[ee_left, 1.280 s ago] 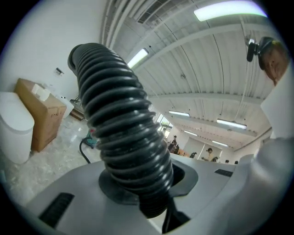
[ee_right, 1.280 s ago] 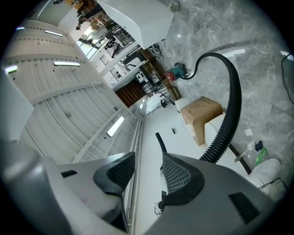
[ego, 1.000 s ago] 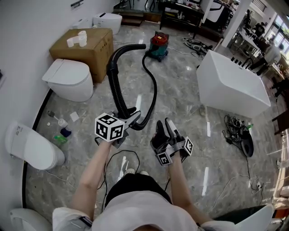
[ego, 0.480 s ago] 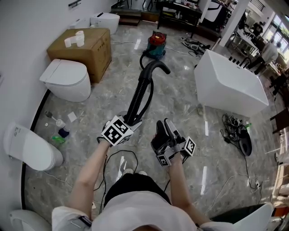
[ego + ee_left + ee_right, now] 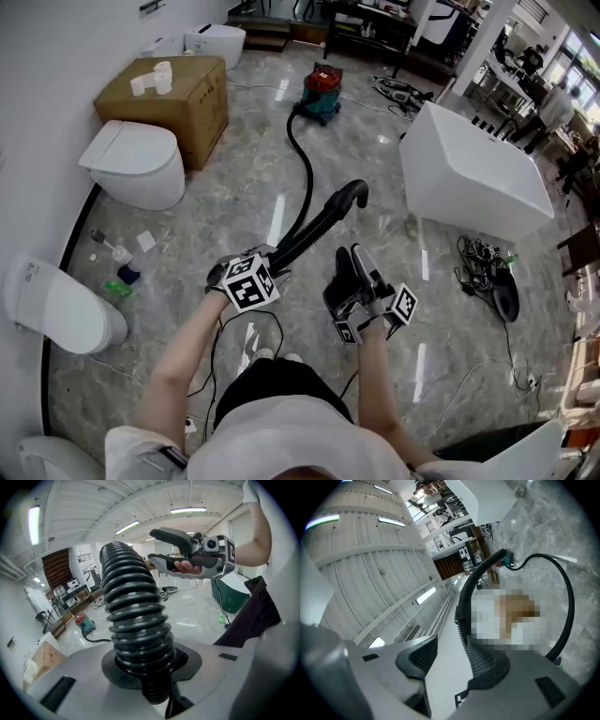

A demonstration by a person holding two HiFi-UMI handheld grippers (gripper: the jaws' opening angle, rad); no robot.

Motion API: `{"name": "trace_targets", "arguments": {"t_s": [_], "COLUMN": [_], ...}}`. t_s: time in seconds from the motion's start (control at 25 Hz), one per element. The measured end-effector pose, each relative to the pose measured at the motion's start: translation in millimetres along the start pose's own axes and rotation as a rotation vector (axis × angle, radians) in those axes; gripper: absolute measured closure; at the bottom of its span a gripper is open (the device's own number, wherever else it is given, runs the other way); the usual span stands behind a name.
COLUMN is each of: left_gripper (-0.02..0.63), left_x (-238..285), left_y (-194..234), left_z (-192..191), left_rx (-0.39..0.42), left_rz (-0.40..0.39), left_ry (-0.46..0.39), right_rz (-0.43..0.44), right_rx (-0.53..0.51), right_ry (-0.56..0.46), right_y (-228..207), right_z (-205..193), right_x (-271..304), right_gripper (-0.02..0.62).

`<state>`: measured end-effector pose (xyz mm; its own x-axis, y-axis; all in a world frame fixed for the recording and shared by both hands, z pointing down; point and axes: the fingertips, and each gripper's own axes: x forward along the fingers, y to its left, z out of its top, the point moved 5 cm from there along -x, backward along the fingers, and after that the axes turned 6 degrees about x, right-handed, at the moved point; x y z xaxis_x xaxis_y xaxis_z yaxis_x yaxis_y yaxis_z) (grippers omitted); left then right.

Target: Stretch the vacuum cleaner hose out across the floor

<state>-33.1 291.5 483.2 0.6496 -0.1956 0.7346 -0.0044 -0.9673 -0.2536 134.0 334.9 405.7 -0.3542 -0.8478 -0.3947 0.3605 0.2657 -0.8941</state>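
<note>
Way off at the far end of the room sits the red-lidded green canister vacuum (image 5: 321, 94), so I'll place everything off that; the glossy grey marble-look tile floor (image 5: 375, 187) runs from it right up to the person's feet; left of it is a brown cardboard box (image 5: 178, 94), with a white ceramic toilet (image 5: 136, 164) a bit nearer than the box; on its right is a big white freestanding tub (image 5: 478, 178).

From the canister, the black ribbed vacuum hose (image 5: 307, 183) snakes across the floor toward the person and comes up into the left gripper (image 5: 275, 256). The left gripper view shows what the head view can't: both jaws are clamped on the ribbed part, which fills the gap between them. The right gripper (image 5: 354, 262) sits just beside it, on the tub side. Its own view shows the jaws apart with nothing between them, and it also catches the ceiling strip lights, which the head view never sees.

Compared with a second back, the stiff hose end has dropped from a tall arch leaning toward the box to a low slant pointing at the tub; the left gripper has rolled and come down; the right one has hardly budged.
</note>
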Motion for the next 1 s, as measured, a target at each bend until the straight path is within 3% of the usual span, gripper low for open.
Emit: {"name": "trace_targets", "arguments": {"t_s": [0.16, 0.28, 0.48, 0.6, 0.76, 0.8, 0.84, 0.88, 1.0], "left_gripper": [0.491, 0.491, 0.491, 0.492, 0.492, 0.491, 0.491, 0.491, 0.489], "left_x": [8, 15, 29, 36, 42, 43, 45, 46, 49], "left_y": [-9, -16, -29, -38, -50, -52, -54, -57, -62], "left_z": [-5, -4, 10, 21, 27, 28, 28, 29, 31], "left_rx": [0.070, 0.102, 0.149, 0.196, 0.301, 0.324, 0.337, 0.337, 0.301], "left_rz": [-0.018, -0.030, -0.062, -0.079, -0.071, -0.062, -0.054, -0.055, -0.083], "left_ry": [0.059, 0.081, 0.090, 0.097, 0.124, 0.130, 0.133, 0.132, 0.111], "right_rz": [-0.053, -0.149, -0.370, -0.408, -0.467, -0.459, -0.447, -0.437, -0.401], "right_rx": [-0.065, -0.133, -0.333, -0.329, -0.398, -0.390, -0.369, -0.346, -0.288], "right_ry": [-0.014, -0.018, 0.064, 0.032, -0.015, -0.030, -0.052, -0.078, -0.138], "right_y": [-2, -12, -31, -36, -36, -36, -36, -36, -38], "right_z": [5, 6, -7, -6, -3, -2, -1, 1, 6], "right_x": [-10, -20, -27, -26, -24, -25, -27, -29, -36], "right_gripper": [0.405, 0.403, 0.293, 0.284, 0.285, 0.289, 0.338, 0.426, 0.431]}}
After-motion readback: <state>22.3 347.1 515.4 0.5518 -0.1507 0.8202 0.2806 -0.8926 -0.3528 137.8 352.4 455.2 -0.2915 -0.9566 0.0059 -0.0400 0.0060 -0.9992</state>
